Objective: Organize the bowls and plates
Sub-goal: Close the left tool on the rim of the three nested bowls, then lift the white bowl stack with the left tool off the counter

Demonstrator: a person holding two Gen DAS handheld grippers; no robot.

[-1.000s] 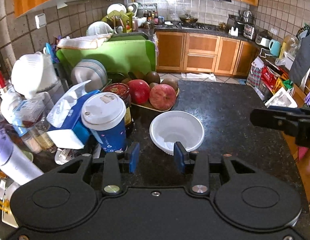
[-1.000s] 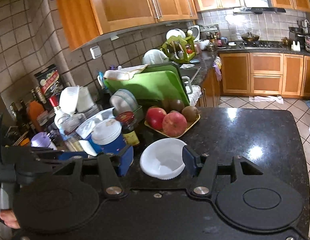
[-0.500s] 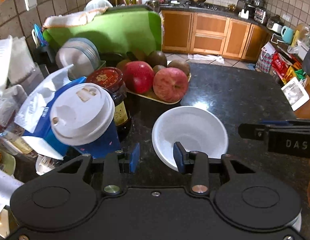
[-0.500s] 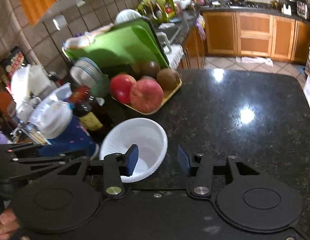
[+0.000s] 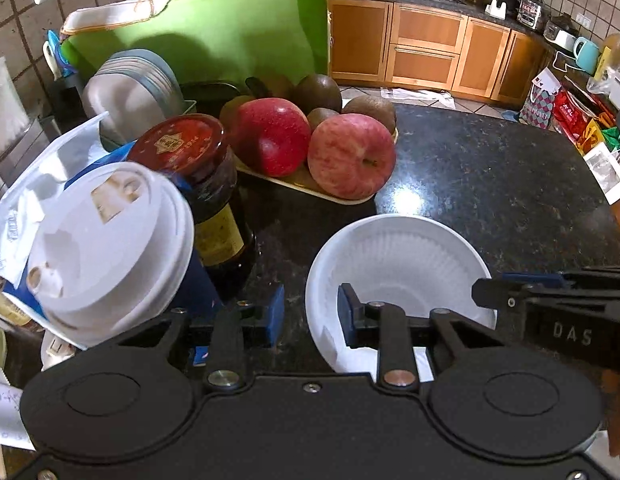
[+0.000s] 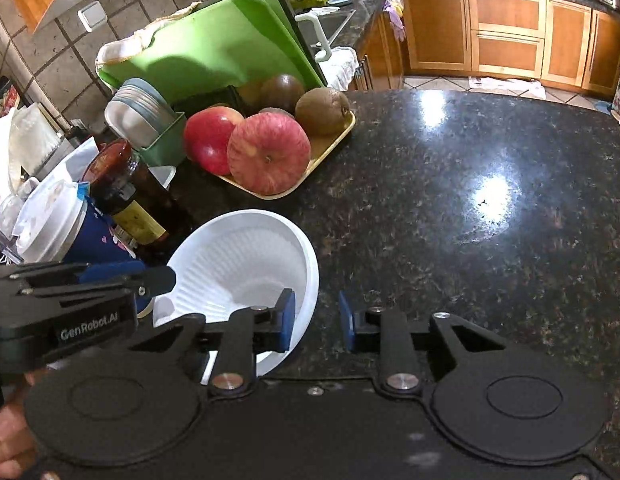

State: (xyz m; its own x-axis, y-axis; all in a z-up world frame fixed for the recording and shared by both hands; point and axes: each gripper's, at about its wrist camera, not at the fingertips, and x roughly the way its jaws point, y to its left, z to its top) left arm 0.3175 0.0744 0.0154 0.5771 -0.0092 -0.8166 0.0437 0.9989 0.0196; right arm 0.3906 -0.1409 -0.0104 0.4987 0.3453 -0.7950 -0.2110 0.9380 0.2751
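A white ribbed bowl (image 5: 402,256) (image 6: 246,252) stands upright on the dark granite counter (image 6: 450,208). My left gripper (image 5: 310,314) straddles the bowl's left rim, one finger inside and one outside. Its jaws are closing and a gap still shows on both sides of the rim. My right gripper (image 6: 316,322) straddles the right rim the same way, jaws closing, pads not touching it. Each gripper's tip shows in the other's view at the bowl's edge. Several grey dishes (image 5: 134,92) (image 6: 138,112) stand stacked on edge in a green rack (image 6: 166,148) behind.
Close to the bowl's left are a blue cup with a white lid (image 5: 106,240) and a dark jar with a red lid (image 5: 182,144). A tray of apples and kiwis (image 5: 350,156) lies behind the bowl. A green cutting board (image 5: 214,36) leans at the back.
Both grippers have come down and forward onto the bowl. Their jaws have narrowed, and each now has the bowl's rim between its fingers.
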